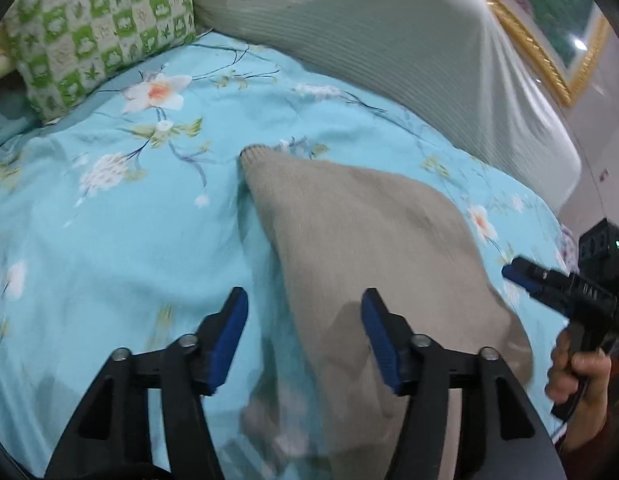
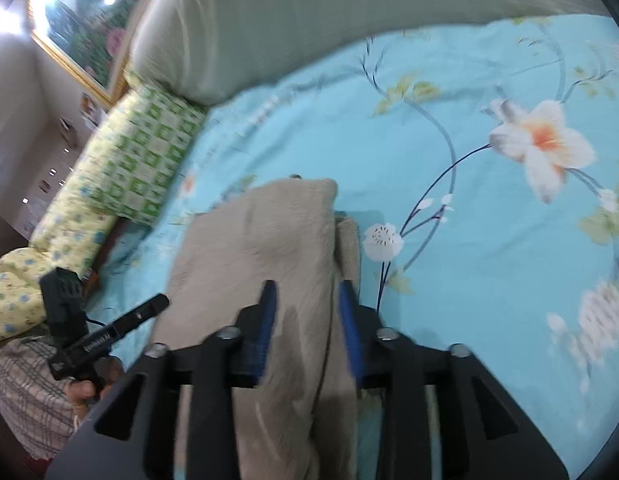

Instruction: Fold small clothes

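Observation:
A beige knit garment (image 1: pixel 361 232) lies on the light blue floral bedsheet (image 1: pixel 109 232), partly folded, with a cuff pointing away. My left gripper (image 1: pixel 303 304) is open just above the garment's left edge, holding nothing. My right gripper (image 2: pixel 307 292) is open, its blue pads (image 2: pixel 267 320) on either side of a raised fold of the same garment (image 2: pixel 261 240); the cloth lies between the fingers, not pinched. The right gripper also shows in the left wrist view (image 1: pixel 521 274) at the right. The left gripper shows in the right wrist view (image 2: pixel 149 306) at the lower left.
A green checked pillow (image 1: pixel 97 28) lies at the head of the bed. A grey-white ribbed bolster (image 1: pixel 389 40) runs along the far side. A gold-framed picture (image 1: pixel 549 28) hangs on the wall. A yellow floral quilt (image 2: pixel 37 264) lies beside the pillow.

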Action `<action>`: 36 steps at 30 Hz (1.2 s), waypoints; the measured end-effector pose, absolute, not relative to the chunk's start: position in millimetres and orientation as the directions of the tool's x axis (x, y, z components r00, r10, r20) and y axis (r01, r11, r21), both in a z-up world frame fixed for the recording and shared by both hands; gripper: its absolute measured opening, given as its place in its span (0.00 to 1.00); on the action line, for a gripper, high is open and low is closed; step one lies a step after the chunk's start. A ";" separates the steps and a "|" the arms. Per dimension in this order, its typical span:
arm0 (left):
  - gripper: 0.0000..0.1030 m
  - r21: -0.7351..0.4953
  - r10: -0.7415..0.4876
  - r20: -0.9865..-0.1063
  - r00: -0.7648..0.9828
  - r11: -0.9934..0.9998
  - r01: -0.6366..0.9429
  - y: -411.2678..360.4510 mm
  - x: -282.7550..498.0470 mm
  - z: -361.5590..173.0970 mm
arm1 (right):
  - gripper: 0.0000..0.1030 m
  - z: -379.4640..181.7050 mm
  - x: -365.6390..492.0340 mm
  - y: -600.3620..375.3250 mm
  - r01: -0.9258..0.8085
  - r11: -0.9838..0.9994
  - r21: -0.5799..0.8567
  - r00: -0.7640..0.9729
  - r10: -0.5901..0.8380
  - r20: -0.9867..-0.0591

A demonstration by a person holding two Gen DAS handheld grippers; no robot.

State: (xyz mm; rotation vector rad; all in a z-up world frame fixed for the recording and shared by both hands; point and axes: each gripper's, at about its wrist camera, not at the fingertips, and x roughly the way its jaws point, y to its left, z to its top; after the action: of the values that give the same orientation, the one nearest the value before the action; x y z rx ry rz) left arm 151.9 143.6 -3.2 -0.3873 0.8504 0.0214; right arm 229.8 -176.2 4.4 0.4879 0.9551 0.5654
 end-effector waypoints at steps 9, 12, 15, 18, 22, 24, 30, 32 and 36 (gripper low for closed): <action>0.69 -0.252 -0.151 -0.747 0.647 0.965 -0.066 83.4 35.8 -9.3 | 0.46 0.2 140.8 -199.1 -0.261 0.748 0.611 0.466 0.652 -0.598; 0.69 -0.174 -0.092 -0.764 0.639 0.983 -0.066 63.4 27.7 -19.4 | 0.46 -8.5 129.8 -195.1 -0.262 0.749 0.608 0.453 0.652 -0.608; 0.68 -0.117 -0.039 -0.761 0.648 0.990 -0.078 52.8 33.2 -24.6 | 0.46 -14.8 124.7 -191.9 -0.257 0.741 0.620 0.450 0.659 -0.602; 0.53 -0.132 -0.038 -0.746 0.665 0.987 -0.092 52.3 42.2 -27.2 | 0.46 -17.3 121.9 -186.6 -0.258 0.739 0.622 0.451 0.662 -0.599; 0.21 -0.166 -0.035 -0.749 0.662 0.977 -0.136 61.3 50.9 -34.6 | 0.27 -20.9 119.8 -171.7 -0.282 0.739 0.611 0.430 0.667 -0.608; 0.17 -0.208 -0.048 -0.745 0.665 0.965 -0.163 71.2 47.8 -35.4 | 0.06 -20.3 119.2 -165.8 -0.290 0.752 0.592 0.416 0.656 -0.629; 0.13 -0.209 -0.065 -0.760 0.646 0.967 -0.148 69.9 42.3 -43.0 | 0.05 -15.5 110.6 -182.5 -0.299 0.783 0.546 0.431 0.621 -0.654; 0.13 -0.215 -0.069 -0.766 0.639 0.964 -0.155 70.2 44.0 -47.8 | 0.05 -40.3 114.5 -187.7 -0.251 0.789 0.560 0.387 0.612 -0.690; 0.14 -0.236 -0.096 -0.771 0.629 0.961 -0.143 74.7 44.8 -47.2 | 0.04 -51.5 109.0 -185.6 -0.262 0.787 0.559 0.374 0.617 -0.692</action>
State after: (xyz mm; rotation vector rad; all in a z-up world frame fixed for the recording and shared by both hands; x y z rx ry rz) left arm 44.8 74.7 -47.2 -0.2883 0.8930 0.0274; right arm 109.0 -185.6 -51.5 0.3877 1.0456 0.5811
